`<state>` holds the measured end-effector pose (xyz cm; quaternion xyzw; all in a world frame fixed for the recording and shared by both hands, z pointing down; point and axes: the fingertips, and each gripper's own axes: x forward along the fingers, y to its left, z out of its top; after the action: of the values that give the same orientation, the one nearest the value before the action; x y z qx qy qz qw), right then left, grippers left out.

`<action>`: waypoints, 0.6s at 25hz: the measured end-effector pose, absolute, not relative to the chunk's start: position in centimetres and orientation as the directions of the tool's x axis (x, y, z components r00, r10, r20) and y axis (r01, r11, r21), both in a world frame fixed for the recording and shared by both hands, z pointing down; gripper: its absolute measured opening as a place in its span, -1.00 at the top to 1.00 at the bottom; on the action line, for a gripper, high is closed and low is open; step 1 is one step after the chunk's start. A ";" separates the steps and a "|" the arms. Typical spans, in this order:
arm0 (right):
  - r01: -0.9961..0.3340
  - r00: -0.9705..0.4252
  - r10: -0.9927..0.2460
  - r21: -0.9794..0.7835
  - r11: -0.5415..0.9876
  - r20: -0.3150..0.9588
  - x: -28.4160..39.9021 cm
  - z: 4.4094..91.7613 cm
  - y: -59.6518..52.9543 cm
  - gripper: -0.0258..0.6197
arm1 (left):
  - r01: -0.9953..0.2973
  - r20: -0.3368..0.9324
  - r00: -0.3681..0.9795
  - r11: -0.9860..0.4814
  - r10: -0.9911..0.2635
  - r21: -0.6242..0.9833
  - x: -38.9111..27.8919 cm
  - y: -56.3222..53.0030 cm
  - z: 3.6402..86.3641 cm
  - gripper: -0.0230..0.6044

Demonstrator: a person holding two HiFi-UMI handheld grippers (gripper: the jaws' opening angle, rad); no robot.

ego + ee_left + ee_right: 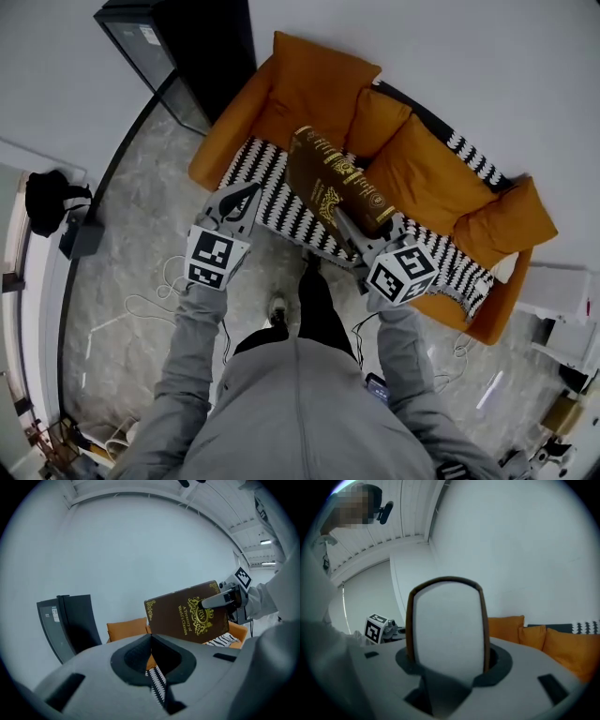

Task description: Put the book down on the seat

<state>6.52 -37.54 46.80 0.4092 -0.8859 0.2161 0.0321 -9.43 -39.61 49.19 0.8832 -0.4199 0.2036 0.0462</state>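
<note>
Right tongs [359,236] clamp the book [336,180] by one edge, holding it tilted in the air over the seat [274,204] — left tongs [246,195] are closed and empty. I judge I'm mid-carry; next I must lower it flat onto the seat — then release.

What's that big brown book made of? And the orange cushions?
The book looks hardbound: a dark brown, slightly shiny cover, maybe leather or an imitation, with stamped gold lettering. The orange cushions look like soft matte fabric, puffy and creased.
</note>
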 end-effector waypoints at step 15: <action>-0.709 -0.685 -0.636 -0.523 0.472 0.355 6.0 57.2 -43.2 0.18 | -0.779 0.519 0.522 -0.626 -0.677 -0.034 -10.2 -42.3 55.3 0.85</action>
<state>6.04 -43.16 57.17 0.3929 -0.8561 0.3311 0.0555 -10.18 -42.31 55.26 0.8664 -0.4201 0.2502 0.1016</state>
